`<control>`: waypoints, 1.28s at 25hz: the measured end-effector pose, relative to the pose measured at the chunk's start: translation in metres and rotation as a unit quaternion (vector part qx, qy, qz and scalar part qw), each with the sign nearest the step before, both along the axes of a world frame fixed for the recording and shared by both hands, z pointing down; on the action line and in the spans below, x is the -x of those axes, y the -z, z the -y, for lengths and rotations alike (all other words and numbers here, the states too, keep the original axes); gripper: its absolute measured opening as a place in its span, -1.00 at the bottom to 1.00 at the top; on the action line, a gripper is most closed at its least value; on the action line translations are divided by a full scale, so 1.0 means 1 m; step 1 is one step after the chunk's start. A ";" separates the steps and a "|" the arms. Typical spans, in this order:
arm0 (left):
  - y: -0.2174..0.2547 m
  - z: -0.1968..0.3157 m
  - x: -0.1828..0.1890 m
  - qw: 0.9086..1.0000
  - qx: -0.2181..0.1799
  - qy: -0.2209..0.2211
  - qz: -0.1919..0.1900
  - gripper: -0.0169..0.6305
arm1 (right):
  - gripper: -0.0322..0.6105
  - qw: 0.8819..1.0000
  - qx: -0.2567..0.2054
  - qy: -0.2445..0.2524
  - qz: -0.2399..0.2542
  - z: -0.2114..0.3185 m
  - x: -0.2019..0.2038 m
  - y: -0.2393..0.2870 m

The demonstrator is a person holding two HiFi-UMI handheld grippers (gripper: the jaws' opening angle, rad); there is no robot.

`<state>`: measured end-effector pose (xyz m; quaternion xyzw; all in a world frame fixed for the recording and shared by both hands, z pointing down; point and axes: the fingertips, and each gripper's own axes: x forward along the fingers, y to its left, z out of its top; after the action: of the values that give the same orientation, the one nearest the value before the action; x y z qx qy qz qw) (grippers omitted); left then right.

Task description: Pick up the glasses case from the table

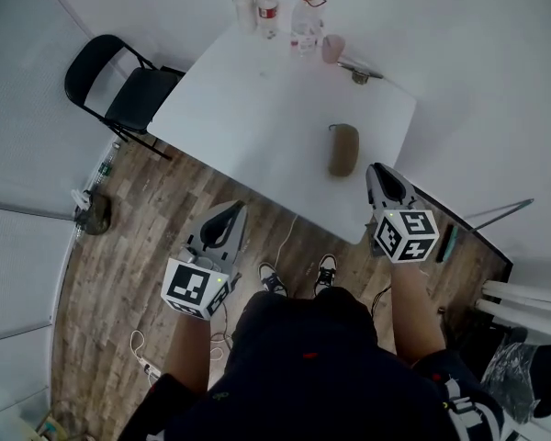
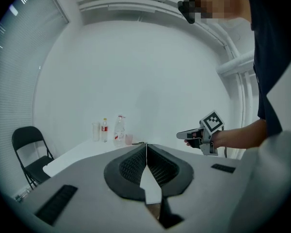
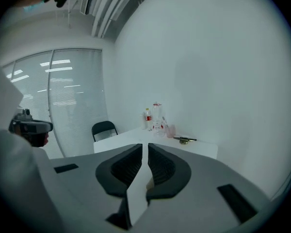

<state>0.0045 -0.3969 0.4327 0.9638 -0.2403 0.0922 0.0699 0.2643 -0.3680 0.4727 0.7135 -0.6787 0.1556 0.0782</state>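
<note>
The left forearm [image 1: 189, 345] and right forearm [image 1: 413, 312] reach forward side by side. The left tongs [image 1: 233, 209] tilt slightly downward, jaws pressed together on nothing. The right tongs [image 1: 378, 169] appear shut too, with only a thin slit between the jaws, and hold nothing.

White walls [image 3: 208, 57], wood floor [image 1: 138, 246], 1 black folding chair [image 1: 119, 85].

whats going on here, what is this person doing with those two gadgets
A person stands at a white table with a two-jaw gripper in each hand. The left gripper and right gripper are both shut and empty. The brown glasses case lies untouched on the table, just ahead of the right gripper.
</note>
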 end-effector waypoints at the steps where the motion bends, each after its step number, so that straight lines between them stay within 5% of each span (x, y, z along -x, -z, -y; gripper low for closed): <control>1: -0.002 0.001 -0.004 1.000 0.000 0.003 0.002 -0.88 | -0.82 1.000 0.006 0.001 -0.006 0.007 -0.004 -0.007; 5: -0.010 -0.001 -0.017 1.000 0.013 0.023 0.005 -0.88 | -0.38 0.999 0.045 0.016 -0.014 0.036 -0.016 -0.042; 12: -0.030 -0.002 -0.021 0.997 0.048 0.056 0.017 -0.88 | 0.12 0.993 0.115 -0.040 0.005 0.085 -0.056 -0.121; 18: -0.046 0.005 -0.021 0.995 0.069 0.063 0.027 -0.88 | 0.25 0.982 0.178 -0.057 0.030 0.120 -0.071 -0.188; 23: -0.059 0.016 -0.010 0.993 0.084 0.072 0.034 -0.88 | 0.37 0.969 0.234 -0.086 0.001 0.130 -0.076 -0.223; 32: -0.066 0.023 -0.003 0.993 0.094 0.063 0.027 -0.88 | 0.43 0.955 0.273 -0.112 0.019 0.136 -0.074 -0.248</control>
<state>0.0075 -0.4196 0.4988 0.9329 -0.2926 0.1362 0.1595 0.3382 -0.5040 0.7202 0.7333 -0.5276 0.3562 0.2386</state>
